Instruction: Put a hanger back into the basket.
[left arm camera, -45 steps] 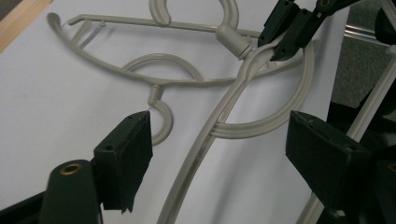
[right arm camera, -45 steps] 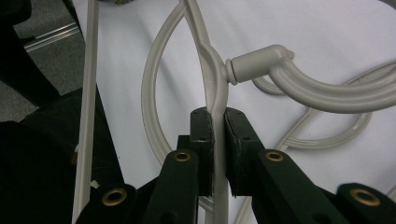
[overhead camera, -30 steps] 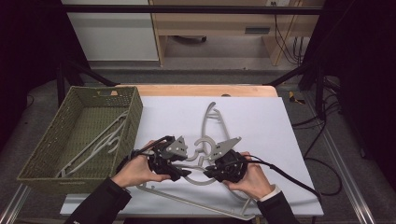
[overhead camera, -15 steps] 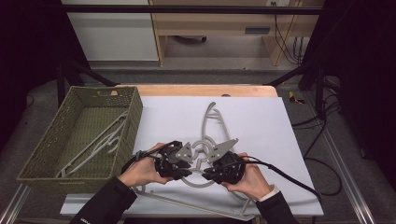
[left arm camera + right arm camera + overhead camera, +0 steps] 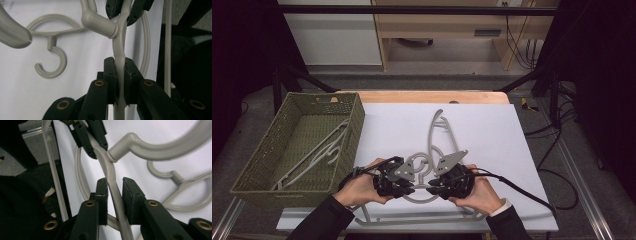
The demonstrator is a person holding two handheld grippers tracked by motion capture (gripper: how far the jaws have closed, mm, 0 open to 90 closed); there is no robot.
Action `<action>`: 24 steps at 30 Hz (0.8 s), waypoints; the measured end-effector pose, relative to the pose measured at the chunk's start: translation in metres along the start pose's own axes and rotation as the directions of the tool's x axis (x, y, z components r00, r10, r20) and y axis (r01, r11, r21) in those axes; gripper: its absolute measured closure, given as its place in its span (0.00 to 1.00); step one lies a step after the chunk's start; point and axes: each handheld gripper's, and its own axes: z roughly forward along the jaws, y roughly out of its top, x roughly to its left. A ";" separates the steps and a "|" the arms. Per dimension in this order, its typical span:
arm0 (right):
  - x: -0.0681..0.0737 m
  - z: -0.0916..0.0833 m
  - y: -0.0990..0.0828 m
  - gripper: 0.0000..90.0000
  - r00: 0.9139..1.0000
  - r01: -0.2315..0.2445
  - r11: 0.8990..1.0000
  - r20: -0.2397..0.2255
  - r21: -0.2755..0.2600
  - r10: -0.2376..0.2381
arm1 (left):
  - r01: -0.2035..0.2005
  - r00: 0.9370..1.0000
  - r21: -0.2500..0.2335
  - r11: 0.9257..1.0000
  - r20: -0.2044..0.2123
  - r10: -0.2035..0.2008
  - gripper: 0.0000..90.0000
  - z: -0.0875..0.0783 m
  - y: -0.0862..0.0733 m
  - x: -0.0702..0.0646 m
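Near the front edge of the white-covered bench [image 5: 492, 125], a grey plastic clothes hanger [image 5: 419, 199] is held between both tongs, its bar running left to right, hook neck between them. The left tongs [image 5: 408, 190] have just been closing and now clamp the thin bar flat between their pads [image 5: 110, 80]. The right tongs [image 5: 433, 190], a little way along the same bar, have just been opening; there the bar [image 5: 117, 202] leans on one pad with a gap at the other. So the left hand carries it, and the green woven basket [image 5: 262, 165] of hangers lies toward the bench's left edge, on that hand's side.
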 end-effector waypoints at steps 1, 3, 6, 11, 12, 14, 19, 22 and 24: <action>0.000 -0.003 0.000 0.80 1.000 0.002 1.000 0.012 -0.011 -0.002 | 0.014 1.000 -0.022 1.000 -0.002 -0.014 0.92 -0.002 -0.001 -0.001; 0.000 -0.010 0.000 0.79 1.000 0.003 1.000 0.017 -0.026 -0.002 | 0.022 1.000 -0.034 0.999 -0.018 -0.022 0.91 -0.008 -0.001 -0.002; -0.001 -0.019 -0.001 0.77 0.999 0.000 0.995 0.045 -0.100 0.004 | 0.049 0.997 -0.028 0.998 -0.056 -0.050 0.92 -0.011 -0.002 -0.003; -0.009 -0.040 -0.008 0.68 0.994 -0.043 0.978 0.094 -0.206 0.063 | 0.090 0.990 -0.032 0.995 -0.102 -0.093 0.92 -0.012 -0.008 0.001; -0.011 -0.043 -0.010 0.65 0.991 -0.057 0.973 0.108 -0.223 0.082 | 0.100 0.988 -0.042 0.994 -0.117 -0.104 0.92 -0.012 -0.009 0.002; -0.016 -0.048 -0.017 0.61 0.986 -0.084 0.962 0.121 -0.261 0.119 | 0.116 0.983 -0.050 0.992 -0.135 -0.122 0.92 -0.013 -0.010 0.003; -0.027 -0.059 -0.036 0.47 0.957 -0.152 0.925 0.184 -0.347 0.226 | 0.167 0.966 -0.082 0.983 -0.185 -0.179 0.92 -0.018 -0.012 0.006; -0.030 -0.066 -0.047 0.42 0.941 -0.174 0.909 0.207 -0.379 0.267 | 0.182 0.959 -0.091 0.979 -0.203 -0.197 0.92 -0.022 -0.012 0.008; -0.031 -0.070 -0.054 0.39 0.936 -0.187 0.899 0.207 -0.396 0.286 | 0.197 0.948 -0.110 0.974 -0.233 -0.218 0.92 -0.030 -0.011 0.010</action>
